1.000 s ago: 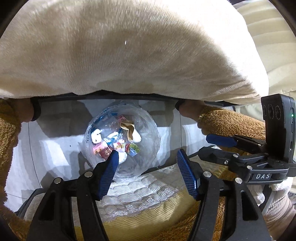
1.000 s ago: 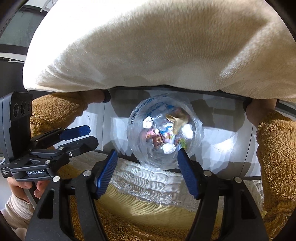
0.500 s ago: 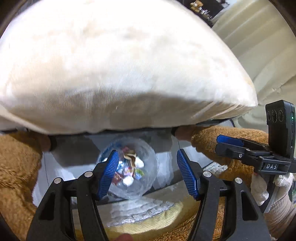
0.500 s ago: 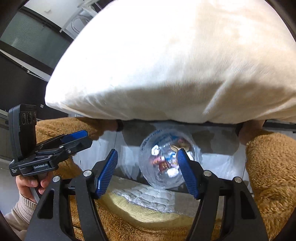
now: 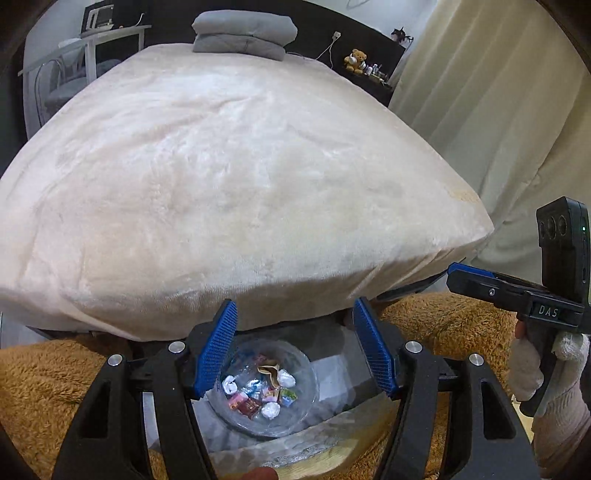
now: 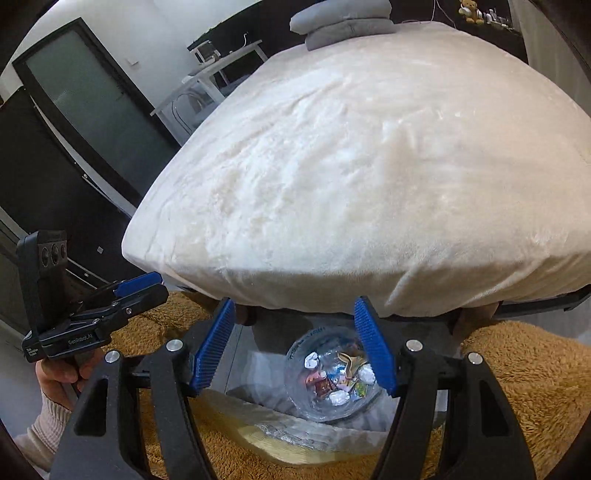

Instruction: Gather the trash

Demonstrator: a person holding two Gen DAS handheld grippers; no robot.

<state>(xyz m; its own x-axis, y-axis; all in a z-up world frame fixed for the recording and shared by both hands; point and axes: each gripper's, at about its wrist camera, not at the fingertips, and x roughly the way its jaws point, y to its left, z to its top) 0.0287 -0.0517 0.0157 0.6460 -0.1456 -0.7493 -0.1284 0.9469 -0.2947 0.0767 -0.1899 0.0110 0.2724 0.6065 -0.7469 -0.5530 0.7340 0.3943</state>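
While I hold both grippers tipped downward, the left gripper (image 5: 295, 347) and the right gripper (image 6: 291, 347) each stand with jaws parted about halfway, nothing between the blue pads (image 5: 216, 350).

Nearest, below the fingers: a clear plastic bag (image 5: 264, 391) on the pale floor, its mouth open upward. Trash (image 5: 258, 395) sits inside it — white crumpled wads, small coloured wrappers, a brown scrap. In the right view the same bag (image 6: 332, 376) lies partly behind the right-hand finger.

Brown fuzzy fabric (image 5: 48, 387) on both sides of the bag; a cream lace-edged cloth (image 6: 295, 435) just under the bag's near edge.

Each view catches the other gripper off to the side, held in a hand (image 6: 59, 373).

Above: a bed under a cream plush blanket (image 5: 229, 184), overhanging the floor gap.

Far end: folded grey pillows (image 5: 243, 33), a small teddy bear (image 5: 356, 61) on a dark shelf, pale curtains (image 5: 480, 92) at right.
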